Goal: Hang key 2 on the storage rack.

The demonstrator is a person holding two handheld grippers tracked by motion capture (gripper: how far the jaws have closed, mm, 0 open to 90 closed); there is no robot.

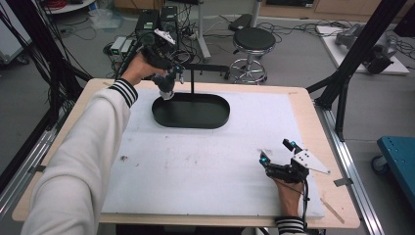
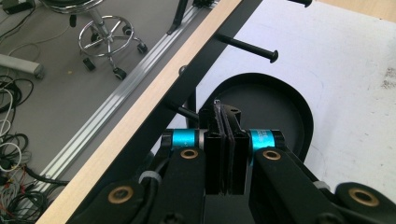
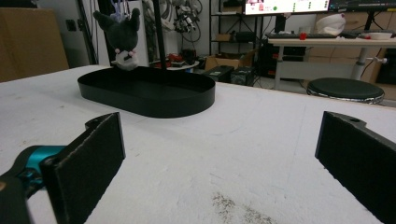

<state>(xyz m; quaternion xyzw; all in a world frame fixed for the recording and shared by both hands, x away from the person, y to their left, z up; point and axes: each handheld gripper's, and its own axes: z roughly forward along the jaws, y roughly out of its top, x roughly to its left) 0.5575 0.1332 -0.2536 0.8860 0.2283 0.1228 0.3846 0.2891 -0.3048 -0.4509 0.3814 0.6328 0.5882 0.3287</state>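
A glossy black oval metal tray (image 1: 191, 111) is sitting on a white foam-covered table (image 1: 205, 161) edged in pale wood; a dark grey plush toy (image 3: 122, 35) with a white-and-pink face is hanging above it.

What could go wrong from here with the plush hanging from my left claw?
1. The left claw is shut on something thin at the top of the plush toy. That hold may slip, and the toy would drop towards the black tray.
2. A rack peg juts out close ahead, so a hasty move could knock it.
3. The right claw lies open, well away from the tray and likely too far to help.
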